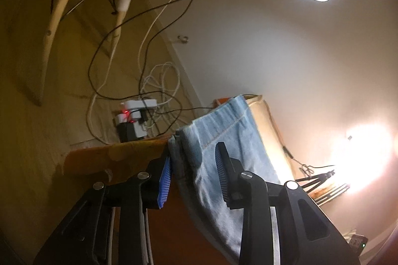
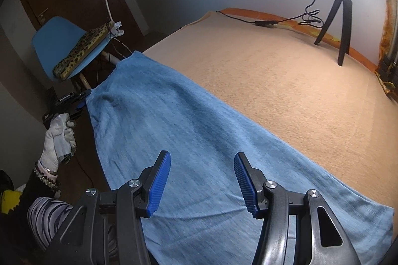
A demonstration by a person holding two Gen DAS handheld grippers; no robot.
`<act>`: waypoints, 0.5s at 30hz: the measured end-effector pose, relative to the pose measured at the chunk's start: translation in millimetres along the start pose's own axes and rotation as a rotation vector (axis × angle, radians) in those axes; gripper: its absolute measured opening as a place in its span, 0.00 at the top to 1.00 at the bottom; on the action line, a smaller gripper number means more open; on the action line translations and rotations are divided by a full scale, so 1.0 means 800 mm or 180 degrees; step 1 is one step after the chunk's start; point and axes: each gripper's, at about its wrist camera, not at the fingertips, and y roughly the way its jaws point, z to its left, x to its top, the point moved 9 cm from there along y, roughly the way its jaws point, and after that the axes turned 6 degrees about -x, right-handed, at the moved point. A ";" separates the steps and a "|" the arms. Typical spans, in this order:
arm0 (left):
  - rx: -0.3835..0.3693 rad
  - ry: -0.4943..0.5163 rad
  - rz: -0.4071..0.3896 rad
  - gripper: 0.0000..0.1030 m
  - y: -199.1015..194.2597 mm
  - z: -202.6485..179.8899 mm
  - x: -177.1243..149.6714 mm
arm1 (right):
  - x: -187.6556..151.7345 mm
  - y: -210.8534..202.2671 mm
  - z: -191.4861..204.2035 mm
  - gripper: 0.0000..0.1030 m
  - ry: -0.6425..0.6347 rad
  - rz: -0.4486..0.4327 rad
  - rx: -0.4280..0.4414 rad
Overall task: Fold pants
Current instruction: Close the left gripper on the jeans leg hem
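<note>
The pants (image 2: 199,140), pale blue and soft-looking, are laid lengthwise along the near side of the beige-covered table (image 2: 286,80), one end draped over the table's edge beside the blue chair (image 2: 49,40). That overhanging end is bracketed by the left gripper (image 1: 194,175): its jaws are drawn narrow with the doubled cloth and its stitched seam between them, though one pad is seen clear of the fabric, so a firm pinch cannot be confirmed. The gripper is carried by a gloved hand (image 2: 61,138) just off the table's edge, apparently so the hanging end can be taken up. The right gripper (image 2: 201,180) is held above the cloth toward the table's near end, jaws moderately wide and empty, probably in readiness to seize the fabric for the first fold.
</note>
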 end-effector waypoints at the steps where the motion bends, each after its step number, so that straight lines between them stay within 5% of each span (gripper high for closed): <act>1: 0.0022 0.0000 0.0004 0.71 0.001 0.001 0.001 | 0.001 0.001 0.002 0.46 -0.0008 0.0005 0.0007; 5: 0.0198 0.0256 0.0004 0.71 0.005 -0.006 0.002 | 0.005 0.004 0.009 0.46 -0.0047 0.0016 0.0010; 8: 0.0314 0.0591 -0.0045 0.87 0.004 -0.020 0.001 | 0.011 0.007 0.012 0.46 -0.0063 0.0033 0.0020; 15: 0.0146 0.1251 -0.0129 0.89 -0.005 -0.077 -0.005 | 0.042 0.024 0.032 0.46 -0.0147 0.0063 0.0061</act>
